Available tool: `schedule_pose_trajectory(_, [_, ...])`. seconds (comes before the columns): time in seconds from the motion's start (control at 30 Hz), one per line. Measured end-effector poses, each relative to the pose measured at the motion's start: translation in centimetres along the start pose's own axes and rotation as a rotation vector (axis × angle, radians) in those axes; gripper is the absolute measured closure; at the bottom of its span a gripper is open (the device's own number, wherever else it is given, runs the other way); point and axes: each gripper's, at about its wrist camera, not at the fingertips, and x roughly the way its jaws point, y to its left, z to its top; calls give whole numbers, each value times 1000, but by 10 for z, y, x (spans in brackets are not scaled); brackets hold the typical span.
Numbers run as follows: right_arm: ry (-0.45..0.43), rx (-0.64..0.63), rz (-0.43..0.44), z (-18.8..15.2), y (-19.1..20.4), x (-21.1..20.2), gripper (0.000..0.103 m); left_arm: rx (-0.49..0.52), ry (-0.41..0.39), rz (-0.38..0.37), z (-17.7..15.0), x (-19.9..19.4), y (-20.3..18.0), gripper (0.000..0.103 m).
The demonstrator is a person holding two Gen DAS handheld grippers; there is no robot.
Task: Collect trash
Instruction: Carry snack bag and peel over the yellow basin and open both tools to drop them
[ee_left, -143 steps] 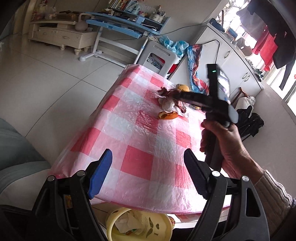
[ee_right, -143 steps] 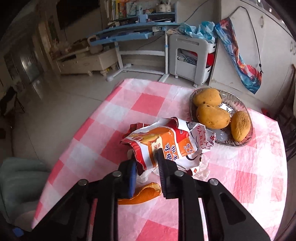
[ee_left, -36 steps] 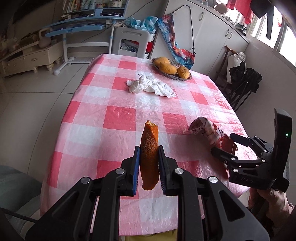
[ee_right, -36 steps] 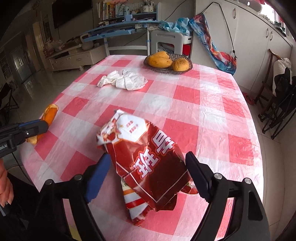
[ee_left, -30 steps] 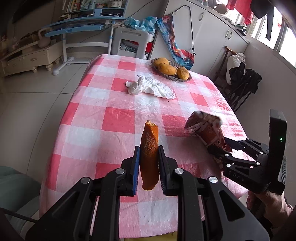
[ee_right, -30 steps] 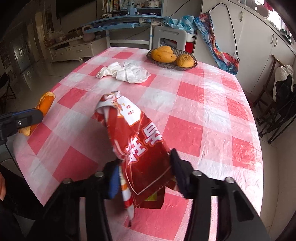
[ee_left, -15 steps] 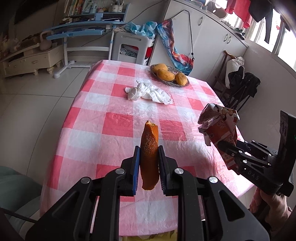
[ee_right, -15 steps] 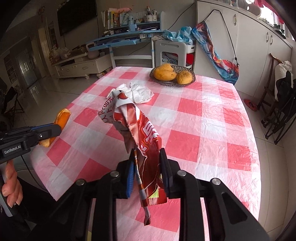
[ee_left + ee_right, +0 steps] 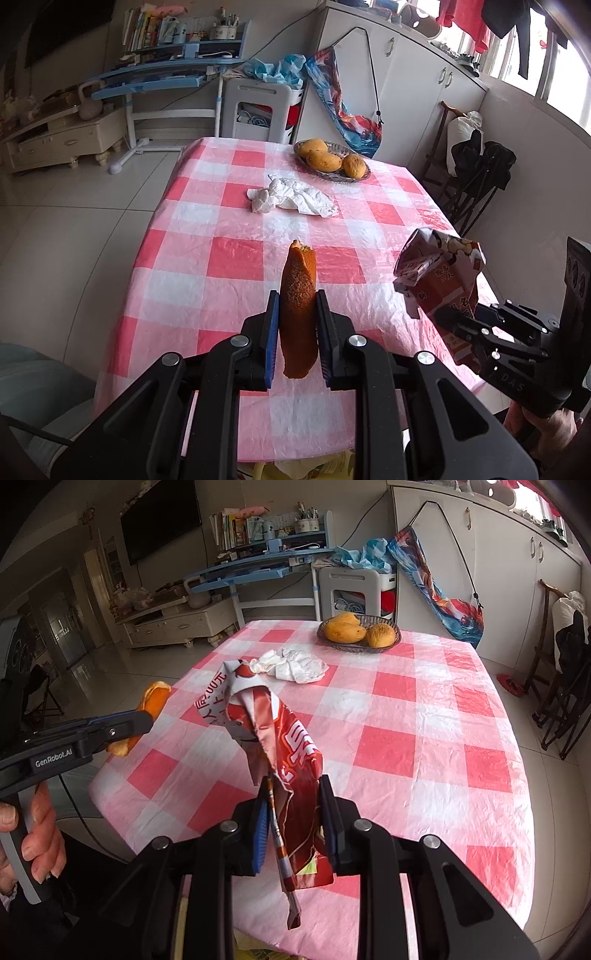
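Orange peel (image 9: 297,314) upright, pinched between the closed jaws of left gripper (image 9: 296,334), held above the table's near edge. Crumpled red snack bag (image 9: 284,771) clamped in right gripper (image 9: 293,821), lifted off the checked tablecloth (image 9: 236,258) near its right edge. Crumpled white tissue (image 9: 291,199) lies mid-table toward the far end. Behind it, by the far edge, basket of mangoes (image 9: 330,160).

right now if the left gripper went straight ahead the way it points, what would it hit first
Probably the crumpled tissue on the table. The left gripper, shut on the peel, seems raised, so it might pass over; depth is unclear.
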Motion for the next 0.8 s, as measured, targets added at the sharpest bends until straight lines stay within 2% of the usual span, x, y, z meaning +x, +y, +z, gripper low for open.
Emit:
schedule_pose_trajectory(0.47, [56,-2,86,-62,49,-25,77,-10,-17,-9,-23,-26,-1,85])
schedule_pose_trajectory(0.8, [234,-69,75,-109,82,-24,77,-24,-27,-11,-43,-48,4,85])
